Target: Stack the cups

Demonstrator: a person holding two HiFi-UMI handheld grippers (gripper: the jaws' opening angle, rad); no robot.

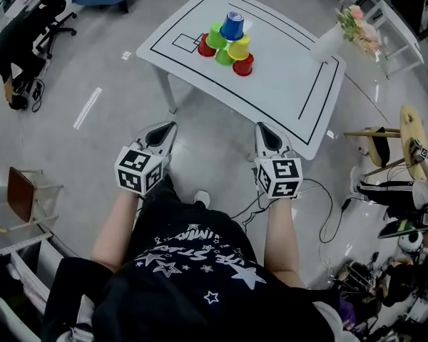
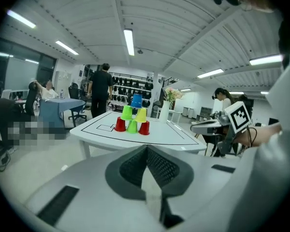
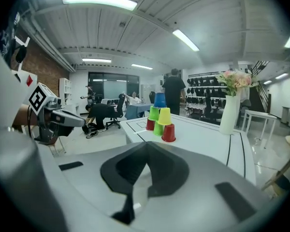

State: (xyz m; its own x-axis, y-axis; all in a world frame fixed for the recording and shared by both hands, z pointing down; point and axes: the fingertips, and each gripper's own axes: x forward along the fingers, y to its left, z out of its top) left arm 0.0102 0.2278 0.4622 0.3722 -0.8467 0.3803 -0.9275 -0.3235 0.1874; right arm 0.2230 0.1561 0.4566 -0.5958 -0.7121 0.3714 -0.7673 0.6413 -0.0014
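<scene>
Cups (image 1: 228, 45) stand as a six-cup pyramid near the table's (image 1: 285, 87) far-left corner, blue cup (image 1: 232, 26) on top. Left gripper (image 1: 167, 128) and right gripper (image 1: 266, 130) hang off the near edge, well apart from the cups, jaws together, empty. Pyramid looks done. Any nesting next would mean reaching in and opening jaws at blue cup.

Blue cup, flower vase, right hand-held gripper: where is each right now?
blue cup (image 1: 232, 27), head view, its side wall.
flower vase (image 1: 328, 43), head view, its white body.
right hand-held gripper (image 1: 265, 127), head view, its closed tips.
</scene>
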